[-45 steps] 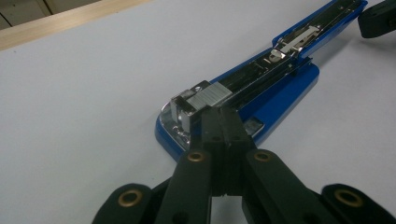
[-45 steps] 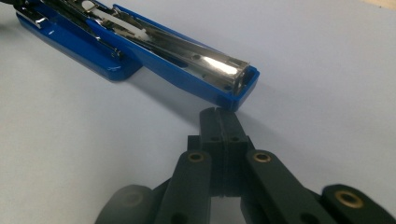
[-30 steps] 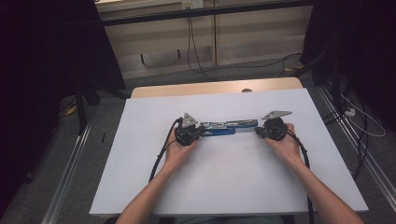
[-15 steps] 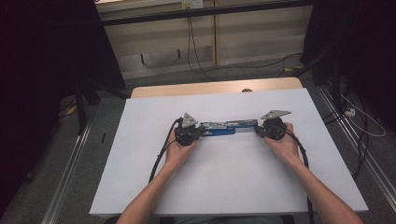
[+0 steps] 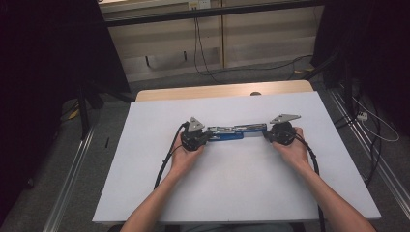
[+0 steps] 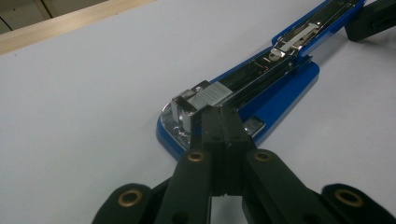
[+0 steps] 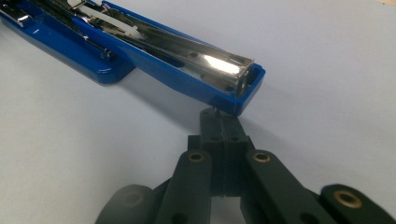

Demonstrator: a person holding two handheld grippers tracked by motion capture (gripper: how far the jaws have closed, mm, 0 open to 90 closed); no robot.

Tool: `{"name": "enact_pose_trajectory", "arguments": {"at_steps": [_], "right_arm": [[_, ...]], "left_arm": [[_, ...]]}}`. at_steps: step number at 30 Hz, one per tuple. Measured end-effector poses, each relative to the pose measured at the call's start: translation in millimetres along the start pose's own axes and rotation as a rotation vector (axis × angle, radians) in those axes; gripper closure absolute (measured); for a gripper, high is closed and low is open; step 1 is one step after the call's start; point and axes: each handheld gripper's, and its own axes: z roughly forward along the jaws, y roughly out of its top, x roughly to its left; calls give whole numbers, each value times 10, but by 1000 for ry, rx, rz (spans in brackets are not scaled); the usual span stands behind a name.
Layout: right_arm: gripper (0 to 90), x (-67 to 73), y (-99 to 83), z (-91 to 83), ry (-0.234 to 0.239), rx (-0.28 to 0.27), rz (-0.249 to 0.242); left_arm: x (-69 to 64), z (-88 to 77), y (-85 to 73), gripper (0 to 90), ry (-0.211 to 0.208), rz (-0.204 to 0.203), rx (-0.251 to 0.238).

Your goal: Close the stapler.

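A blue stapler (image 5: 237,131) lies swung open flat on the white table, its metal magazine facing up. My left gripper (image 5: 209,135) is shut, and its tips rest against the metal head at the stapler's base end (image 6: 205,95). My right gripper (image 5: 266,136) is shut too, with its tips touching the blue end of the opened top arm (image 7: 233,91). In the left gripper view the shut jaws of my left gripper (image 6: 219,114) hold nothing between them. The right gripper view shows the same for my right gripper (image 7: 219,117). A hand holds each gripper from the near side.
The white tabletop (image 5: 232,188) spreads wide around the stapler, with a wooden strip (image 5: 217,92) along its far edge. Metal rails (image 5: 72,174) run along the floor on both sides. Cables (image 5: 382,130) lie on the floor at the right.
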Motion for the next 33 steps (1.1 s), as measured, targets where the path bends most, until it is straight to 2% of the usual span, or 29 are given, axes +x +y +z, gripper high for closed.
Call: {"name": "enact_pose_trajectory", "arguments": {"at_steps": [6,33], "right_arm": [[900,32,11,9,-8,-13,-8],[900,20,46,-47,-3,-81,18]], "left_arm": [[-3,1,1,900,1,2,0],[-5,1,1,900,1,2,2]]}}
